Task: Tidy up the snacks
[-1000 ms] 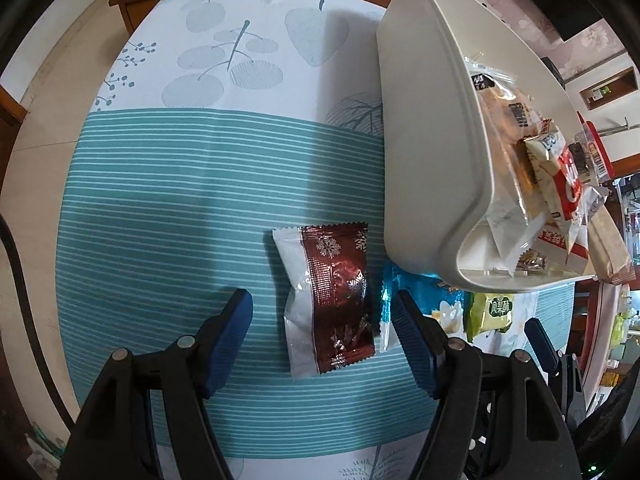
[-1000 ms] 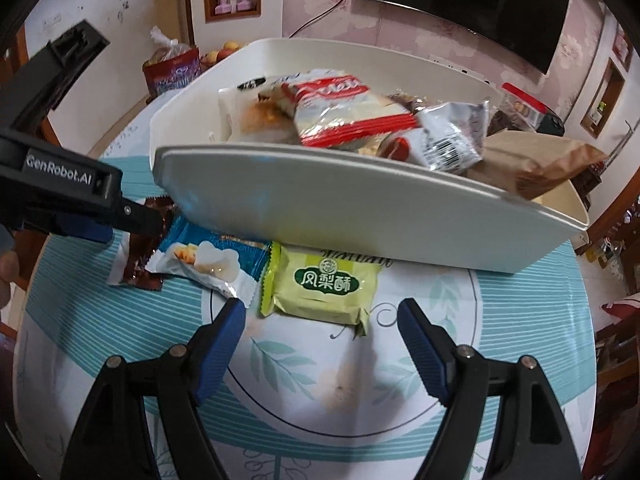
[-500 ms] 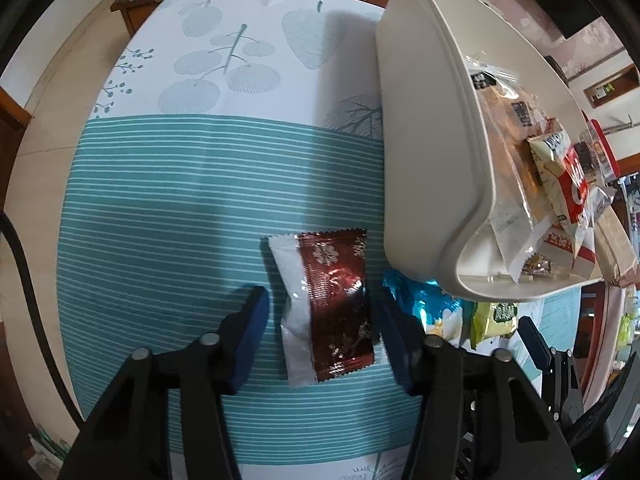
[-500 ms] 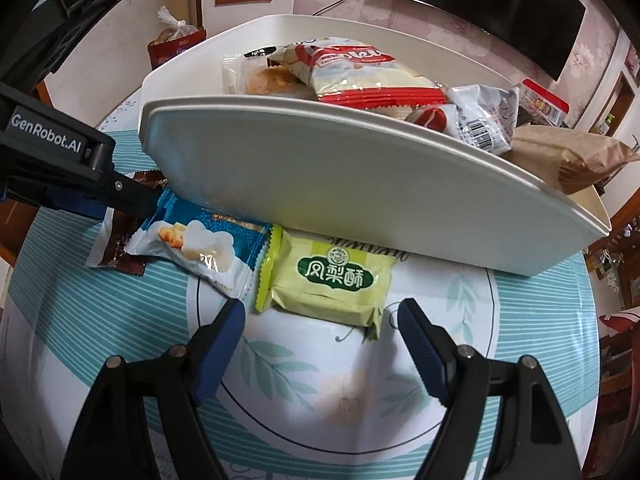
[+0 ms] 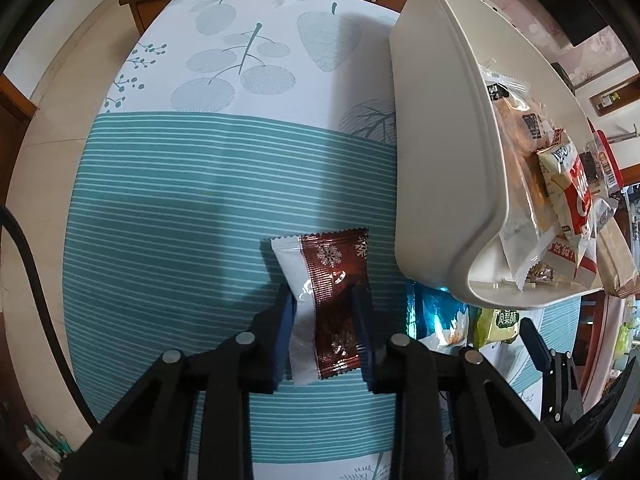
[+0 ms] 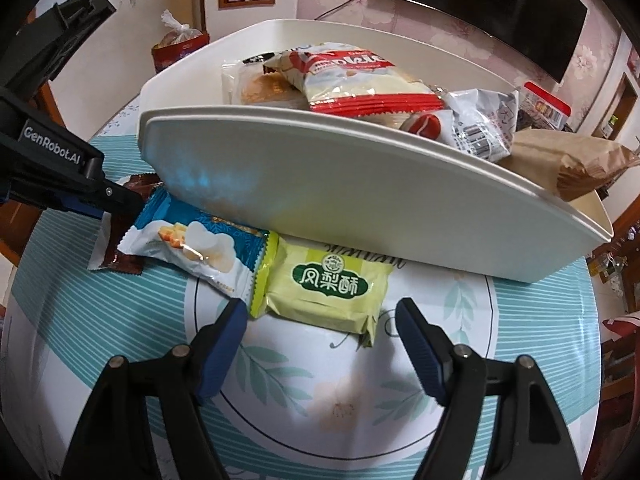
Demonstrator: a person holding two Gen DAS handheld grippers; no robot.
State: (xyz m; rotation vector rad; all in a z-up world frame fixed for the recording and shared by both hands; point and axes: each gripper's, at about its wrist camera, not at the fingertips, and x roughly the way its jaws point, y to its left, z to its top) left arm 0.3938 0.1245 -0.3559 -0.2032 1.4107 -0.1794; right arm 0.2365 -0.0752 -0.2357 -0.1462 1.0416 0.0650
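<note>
Left wrist view: brown snack packet [image 5: 334,304] lies flat on the teal-striped surface [image 5: 200,216], just beside the white bin's [image 5: 436,184] near wall. Your left tool [image 5: 325,320] has just been closing; earlier its pads stood clear either side of the packet, now they pinch its lower half and the foil buckles. So that grasp looks made; lifting into the bin should be next. Right tool [image 6: 320,334] has narrowed a little, jaws apart, straddling the near edge of the green pastry pack [image 6: 328,280], not pressing it. Blue packet [image 6: 196,248] sits between the two, partly overlapping both.
</note>
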